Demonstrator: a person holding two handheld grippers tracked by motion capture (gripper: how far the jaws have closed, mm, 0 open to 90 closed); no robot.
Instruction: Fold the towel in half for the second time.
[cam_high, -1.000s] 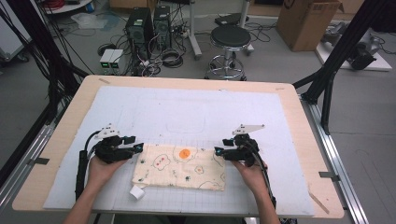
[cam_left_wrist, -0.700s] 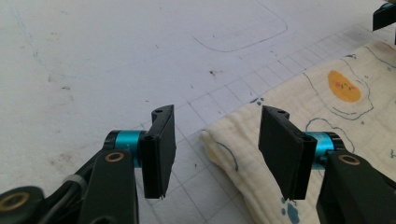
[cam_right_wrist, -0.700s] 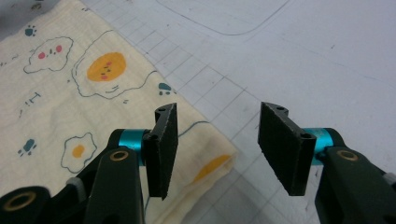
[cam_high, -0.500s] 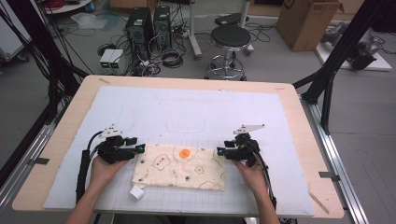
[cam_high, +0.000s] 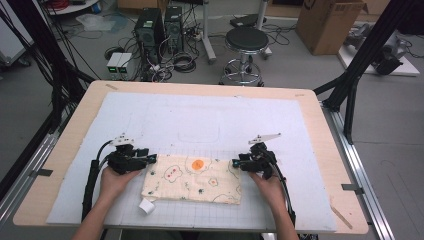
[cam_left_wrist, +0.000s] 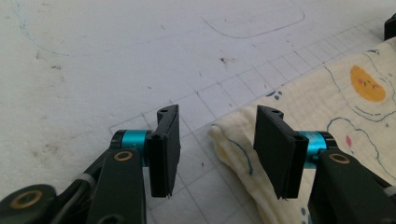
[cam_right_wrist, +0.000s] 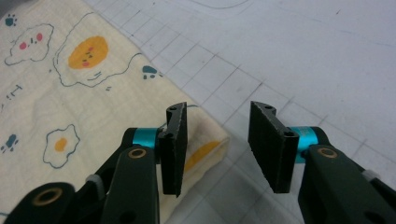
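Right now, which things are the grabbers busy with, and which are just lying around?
Part of the job:
cloth
left gripper, open at one corner
right gripper, open at another corner

Just lying about:
white tag beside the cloth
stool
cardboard box
computers

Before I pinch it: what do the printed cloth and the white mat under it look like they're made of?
Printed cloth: looks like soft woven cotton, cream, matte, with egg and paw prints; its folded corner shows rounded, limp layers. White mat: probably felt or foam sheet, matte and slightly fuzzy, with a printed grid and scuff marks. Neither can be confirmed by look alone.
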